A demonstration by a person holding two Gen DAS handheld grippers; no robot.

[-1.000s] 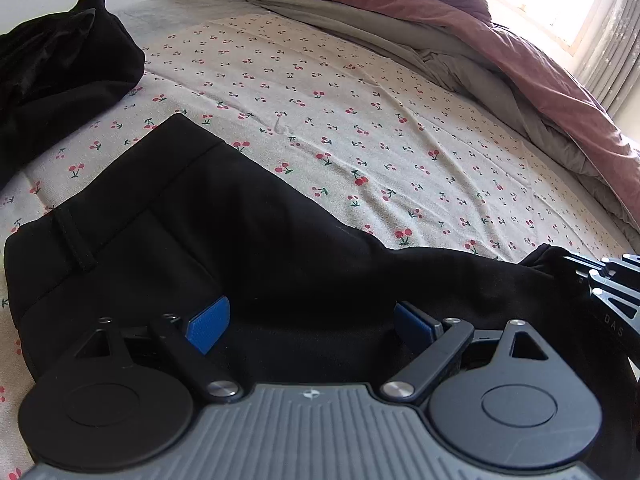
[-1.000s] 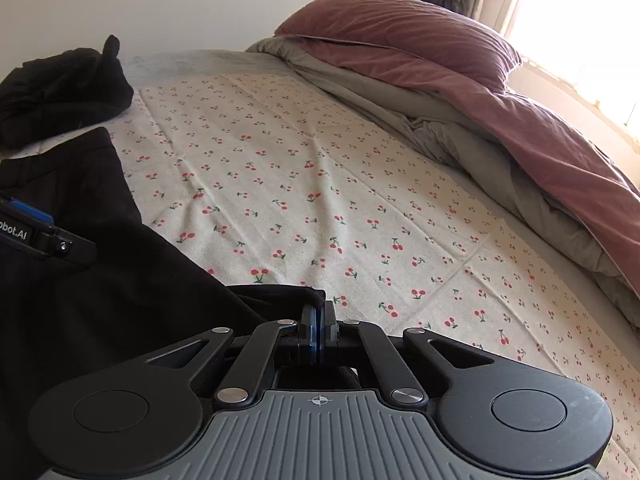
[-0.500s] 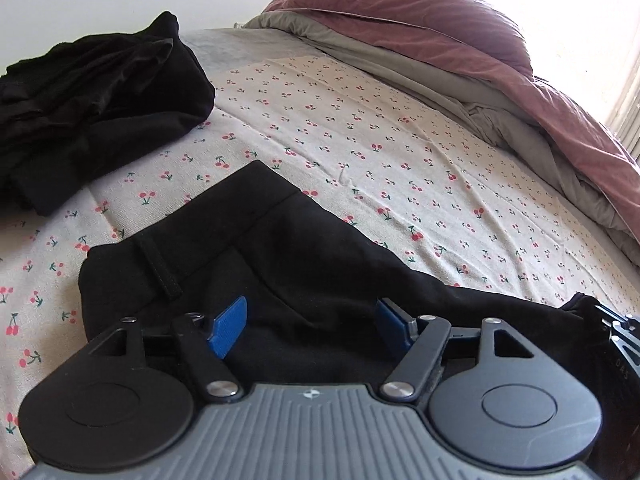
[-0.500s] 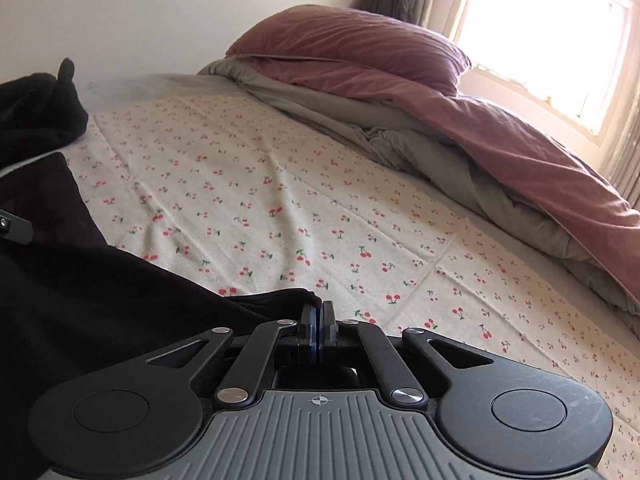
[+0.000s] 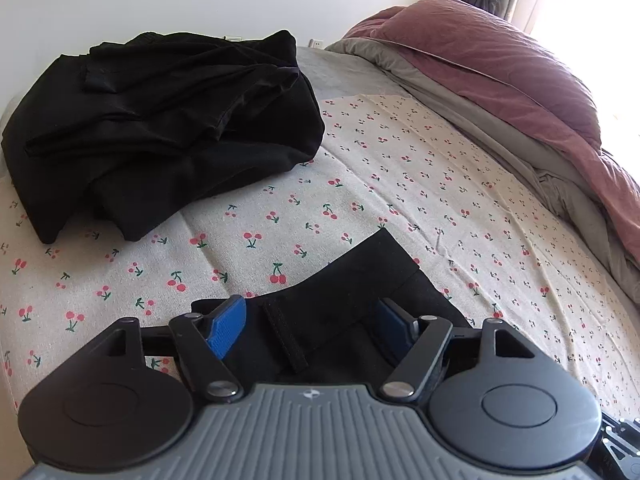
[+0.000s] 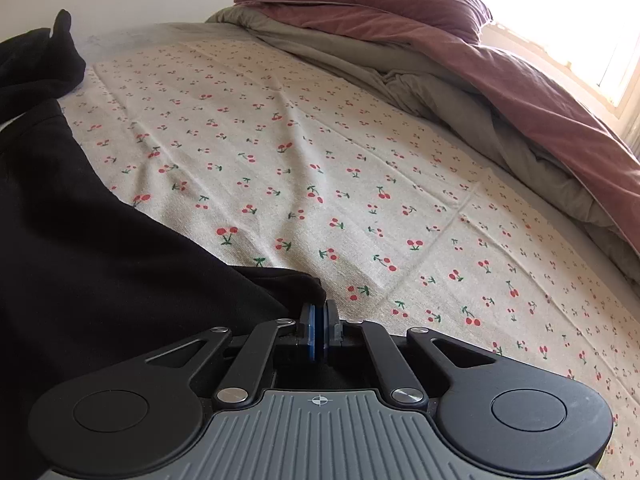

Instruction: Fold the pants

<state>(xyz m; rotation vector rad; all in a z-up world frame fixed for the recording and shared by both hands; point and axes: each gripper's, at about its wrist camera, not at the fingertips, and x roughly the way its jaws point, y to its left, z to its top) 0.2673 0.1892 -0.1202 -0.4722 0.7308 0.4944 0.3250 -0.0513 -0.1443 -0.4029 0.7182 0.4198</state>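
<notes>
Black pants (image 5: 352, 280) lie on the cherry-print bedsheet (image 5: 400, 184). In the left wrist view their waistband with a belt loop sits between the blue pads of my open left gripper (image 5: 308, 326). In the right wrist view the pants (image 6: 80, 260) spread to the left, and my right gripper (image 6: 319, 330) is shut, its pads pressed together at a bunched edge of the black fabric, seemingly pinching it.
A heap of other black clothes (image 5: 160, 128) lies at the far left of the bed. A mauve duvet with a grey lining (image 5: 500, 92) is bunched along the right side, also in the right wrist view (image 6: 480, 64). A bright window (image 6: 560, 8) is at the right.
The left gripper has moved toward the waistband end of the pants, so the black heap looms closer. The right gripper stays shut on the fabric and has shifted slightly.
</notes>
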